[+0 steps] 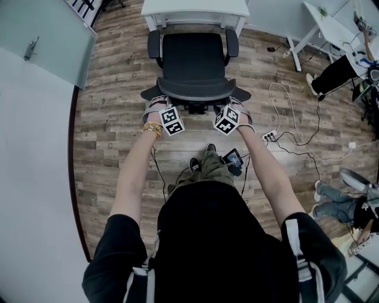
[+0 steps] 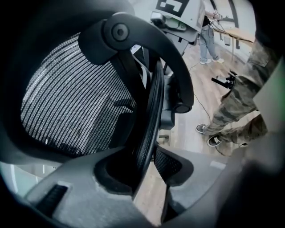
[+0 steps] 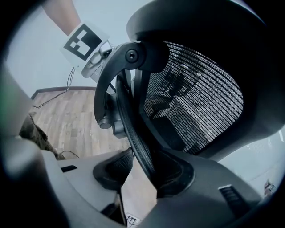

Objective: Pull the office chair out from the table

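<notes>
The black office chair stands on the wood floor with its seat facing the white table, a little way out from it. Both grippers sit on the top rim of its mesh backrest. My left gripper holds the rim's left part and my right gripper holds its right part. In the left gripper view the curved backrest rim runs between the jaws of the left gripper, with the pads against it. The right gripper view shows the backrest rim clamped the same way in the right gripper.
A power strip with white cables lies on the floor to the right. A second white table and a seated person are at the far right. A glass panel stands at the left. My own feet are just behind the chair.
</notes>
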`<state>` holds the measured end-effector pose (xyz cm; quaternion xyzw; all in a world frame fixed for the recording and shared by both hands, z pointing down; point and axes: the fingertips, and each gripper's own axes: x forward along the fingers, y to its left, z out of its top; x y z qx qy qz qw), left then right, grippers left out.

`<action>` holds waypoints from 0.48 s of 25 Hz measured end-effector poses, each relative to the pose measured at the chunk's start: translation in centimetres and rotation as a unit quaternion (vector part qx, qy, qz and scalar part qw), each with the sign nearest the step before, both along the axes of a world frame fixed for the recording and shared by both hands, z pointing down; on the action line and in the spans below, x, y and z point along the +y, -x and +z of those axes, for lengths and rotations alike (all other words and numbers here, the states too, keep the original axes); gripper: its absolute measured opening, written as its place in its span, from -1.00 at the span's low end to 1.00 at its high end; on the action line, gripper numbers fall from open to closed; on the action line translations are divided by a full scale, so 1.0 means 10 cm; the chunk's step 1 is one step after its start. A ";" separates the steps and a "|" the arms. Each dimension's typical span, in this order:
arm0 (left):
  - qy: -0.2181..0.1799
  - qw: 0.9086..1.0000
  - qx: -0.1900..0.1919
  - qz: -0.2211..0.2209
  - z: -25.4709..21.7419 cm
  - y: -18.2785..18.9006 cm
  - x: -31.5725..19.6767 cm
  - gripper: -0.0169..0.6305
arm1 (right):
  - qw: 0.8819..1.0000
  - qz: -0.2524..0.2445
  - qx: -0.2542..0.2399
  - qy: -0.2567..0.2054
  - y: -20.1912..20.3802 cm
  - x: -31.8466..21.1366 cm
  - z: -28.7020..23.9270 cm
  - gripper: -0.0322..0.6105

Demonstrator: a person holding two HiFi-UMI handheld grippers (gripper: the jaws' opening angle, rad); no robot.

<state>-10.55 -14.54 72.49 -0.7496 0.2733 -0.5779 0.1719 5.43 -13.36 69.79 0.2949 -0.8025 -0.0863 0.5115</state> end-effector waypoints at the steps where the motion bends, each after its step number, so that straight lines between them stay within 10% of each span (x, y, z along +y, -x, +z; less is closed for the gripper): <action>1: 0.001 1.000 0.000 0.000 0.00 0.00 0.01 -0.45 | 1.000 0.000 0.000 0.000 0.00 0.01 0.00 -0.47; 12: -0.007 1.000 0.002 0.005 -0.03 0.03 0.16 -0.45 | 1.000 -0.002 0.000 -0.003 0.04 0.16 -0.02 -0.47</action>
